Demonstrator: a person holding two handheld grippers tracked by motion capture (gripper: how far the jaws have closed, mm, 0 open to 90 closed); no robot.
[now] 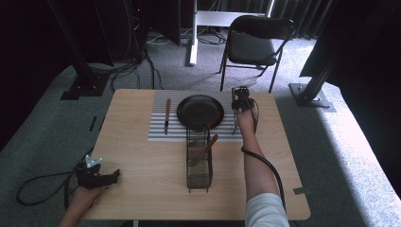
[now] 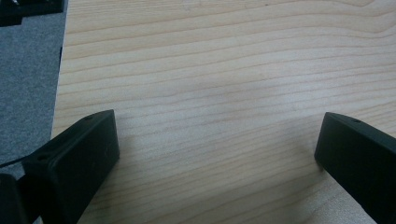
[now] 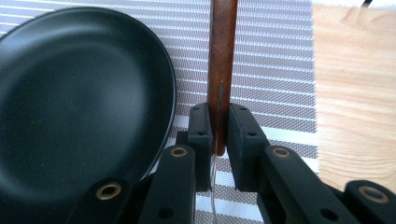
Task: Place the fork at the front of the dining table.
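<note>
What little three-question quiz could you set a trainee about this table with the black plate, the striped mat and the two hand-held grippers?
1. True or false: the right gripper is shut on a wooden-handled piece of cutlery beside the round black plate.
2. Multiple choice: the left gripper is (A) gripping a knife, (B) open over bare wooden table, (C) inside the basket.
3. Fill in: the wooden-handled knife lies on the grey striped placemat, to the ____ of the plate in the high view.

Key: 1 true; 2 B; 3 left.
</note>
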